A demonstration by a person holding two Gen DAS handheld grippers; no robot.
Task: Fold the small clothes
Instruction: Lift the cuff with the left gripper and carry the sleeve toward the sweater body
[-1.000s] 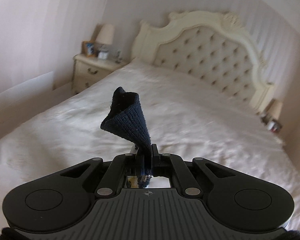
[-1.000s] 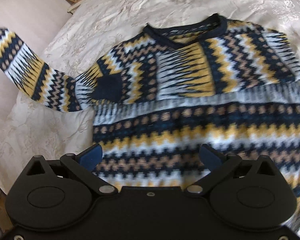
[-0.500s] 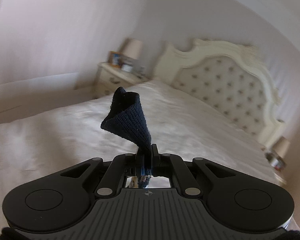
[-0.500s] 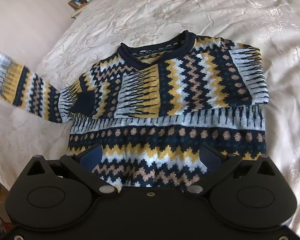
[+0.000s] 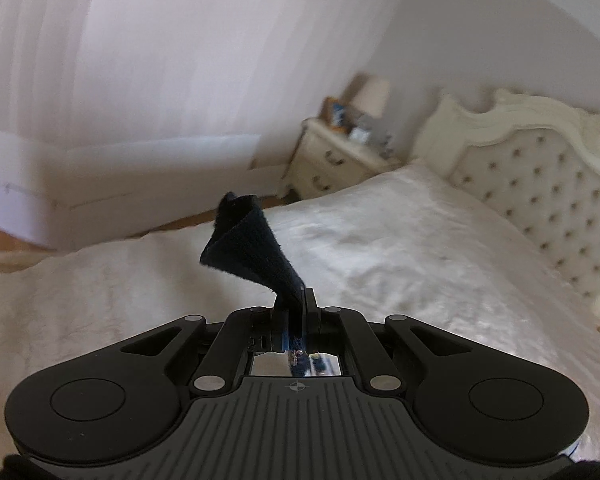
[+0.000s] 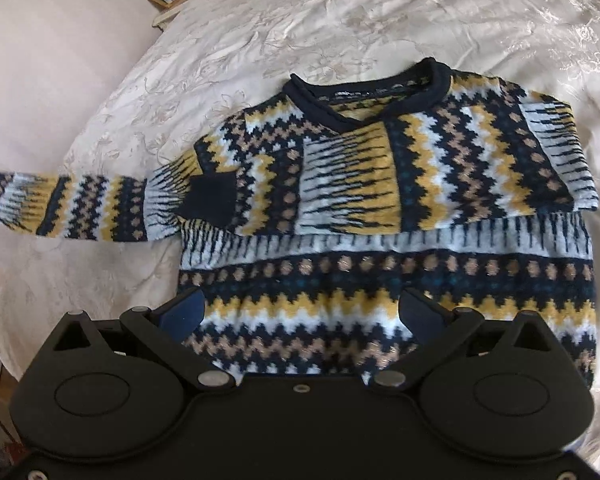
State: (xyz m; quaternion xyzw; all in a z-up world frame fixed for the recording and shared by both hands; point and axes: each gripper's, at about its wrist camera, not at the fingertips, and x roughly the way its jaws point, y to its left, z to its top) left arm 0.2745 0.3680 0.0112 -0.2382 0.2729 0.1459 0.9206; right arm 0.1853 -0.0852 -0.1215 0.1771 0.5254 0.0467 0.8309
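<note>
Left tongs (image 5: pixel 296 312) were pinched on the navy cuff (image 5: pixel 252 248); right tongs (image 6: pixel 302 312) hung spread above the sweater's (image 6: pixel 380 216) hem. Over the last second I had swung the left view toward the nightstand (image 5: pixel 340 160), drawing that sleeve (image 6: pixel 60 208) out sideways, ready to fold across. The sweater lay flat on the bed (image 6: pixel 340 20), collar (image 6: pixel 364 96) pointing away, long axis near to far.

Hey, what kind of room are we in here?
A bedroom, most likely. There is a tufted cream headboard, a white bedspread with a patterned sweater laid out on it, and a nightstand carrying a lamp.
</note>
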